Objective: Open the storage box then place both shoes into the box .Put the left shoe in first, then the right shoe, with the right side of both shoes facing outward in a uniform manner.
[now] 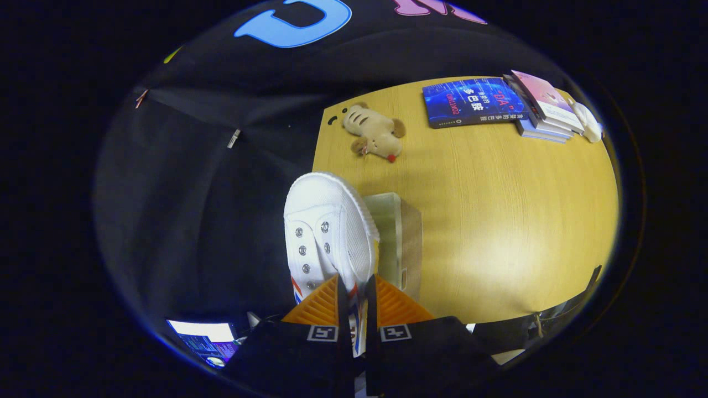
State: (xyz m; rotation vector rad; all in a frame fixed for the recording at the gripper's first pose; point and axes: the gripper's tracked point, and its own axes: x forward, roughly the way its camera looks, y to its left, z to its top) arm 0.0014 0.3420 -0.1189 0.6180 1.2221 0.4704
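The gripper pinches a white shoe by its side wall, both fingers pressed close on it.

The shoe, with metal eyelets and red and blue stripes, juts ahead from between the fingers, toe pointing away, hanging over the edge of the wooden table. Just beside it stands the clear storage box. Farther along the table lie a plush toy, a blue book and a small stack of books.

Dim booth; glare on table; fisheye-warped edges.
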